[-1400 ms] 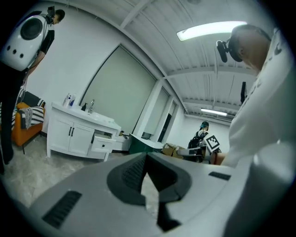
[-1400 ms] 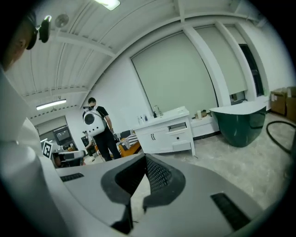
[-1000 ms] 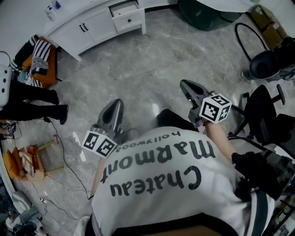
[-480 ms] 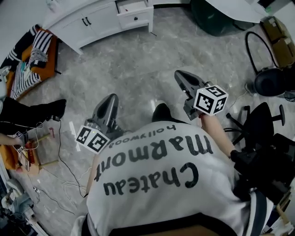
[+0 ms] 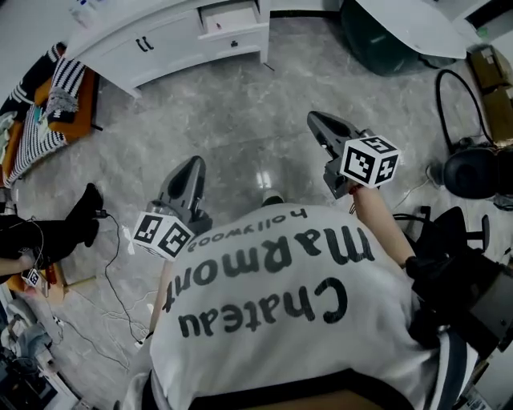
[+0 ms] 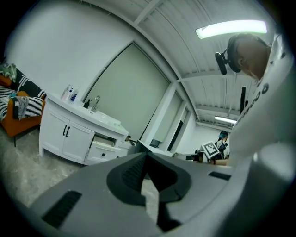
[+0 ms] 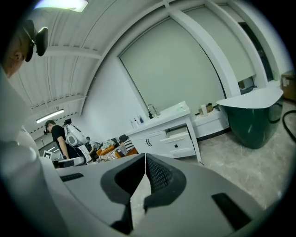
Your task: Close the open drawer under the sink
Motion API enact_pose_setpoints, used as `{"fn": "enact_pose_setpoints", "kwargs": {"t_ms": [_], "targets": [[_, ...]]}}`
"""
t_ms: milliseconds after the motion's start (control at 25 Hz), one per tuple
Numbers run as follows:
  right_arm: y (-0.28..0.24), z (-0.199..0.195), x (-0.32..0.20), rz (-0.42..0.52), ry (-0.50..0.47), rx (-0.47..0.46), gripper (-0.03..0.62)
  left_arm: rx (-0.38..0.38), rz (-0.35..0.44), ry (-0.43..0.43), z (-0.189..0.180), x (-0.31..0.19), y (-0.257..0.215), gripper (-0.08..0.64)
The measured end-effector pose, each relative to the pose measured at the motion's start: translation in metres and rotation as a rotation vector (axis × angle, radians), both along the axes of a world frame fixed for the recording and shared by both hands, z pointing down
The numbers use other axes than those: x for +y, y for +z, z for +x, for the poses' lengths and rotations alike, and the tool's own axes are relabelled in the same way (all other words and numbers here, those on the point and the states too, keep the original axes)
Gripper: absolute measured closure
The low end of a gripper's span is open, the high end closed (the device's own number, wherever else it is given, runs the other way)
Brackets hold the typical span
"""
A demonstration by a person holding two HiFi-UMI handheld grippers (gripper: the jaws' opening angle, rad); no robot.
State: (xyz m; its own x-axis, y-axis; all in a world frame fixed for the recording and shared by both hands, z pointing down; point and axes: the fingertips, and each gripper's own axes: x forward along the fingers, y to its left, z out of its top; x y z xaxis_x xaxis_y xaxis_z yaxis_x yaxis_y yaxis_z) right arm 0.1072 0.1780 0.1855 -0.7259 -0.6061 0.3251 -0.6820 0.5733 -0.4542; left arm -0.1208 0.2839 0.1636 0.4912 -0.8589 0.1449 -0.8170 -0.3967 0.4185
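Head view: left tongs (image 5: 189, 166) and right tongs (image 5: 318, 124) both pinched together, holding nothing. Drawer (image 5: 231, 14) stands open in white sink cabinet (image 5: 152, 48) across the floor (image 5: 240, 112), well apart from them.

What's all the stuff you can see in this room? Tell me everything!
sink cabinet: one, white, far wall
open drawer: one, white, cabinet's right end
bottles: a few, white and blue, cabinet top
faucet: one, silvery, cabinet top
tub: one, dark green, right of cabinet
orange chair: one, left of cabinet
striped cloth: one, black-white, on orange chair
black chair: one, right edge
cables: several, dark, floor lower left
floor: grey marble
boot: one, black, someone else's, left
T-shirt: one, white, lettered
left gripper: grey, shut, empty
right gripper: grey, shut, empty
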Motion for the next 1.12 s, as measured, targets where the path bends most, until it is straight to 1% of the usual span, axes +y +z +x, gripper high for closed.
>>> {"fn": "enact_pose_setpoints", "kwargs": {"t_ms": [160,280,360,520,640,760,880,1000,1120], "targets": [[0.008,0.002,-0.033,-0.047,-0.035,-0.024,0.58,0.032,0.002,-0.07,-0.001,-0.031,-0.005,0.552],[0.014,0.001,-0.051,-0.071,-0.046,-0.033,0.58,0.038,0.0,-0.092,-0.003,-0.045,-0.005,0.552],[0.017,-0.001,-0.059,-0.082,-0.051,-0.035,0.58,0.029,-0.021,-0.099,-0.004,-0.05,0.002,0.552],[0.025,0.001,-0.071,-0.097,-0.06,-0.003,0.58,0.029,-0.067,-0.118,-0.004,-0.06,0.013,0.552],[0.033,0.005,-0.077,-0.119,-0.05,-0.01,0.58,0.02,-0.07,-0.109,0.001,-0.066,0.015,0.552],[0.043,0.008,-0.077,-0.139,-0.042,-0.023,0.58,-0.014,-0.075,-0.095,0.007,-0.067,0.015,0.552],[0.051,0.006,-0.073,-0.159,-0.058,-0.027,0.58,-0.04,-0.088,-0.088,0.01,-0.066,0.018,0.552],[0.058,0.006,-0.072,-0.184,-0.057,-0.019,0.58,-0.034,-0.119,-0.087,0.01,-0.07,0.023,0.552],[0.065,0.008,-0.076,-0.213,-0.036,-0.011,0.58,-0.029,-0.135,-0.066,0.009,-0.082,0.031,0.552]]}}
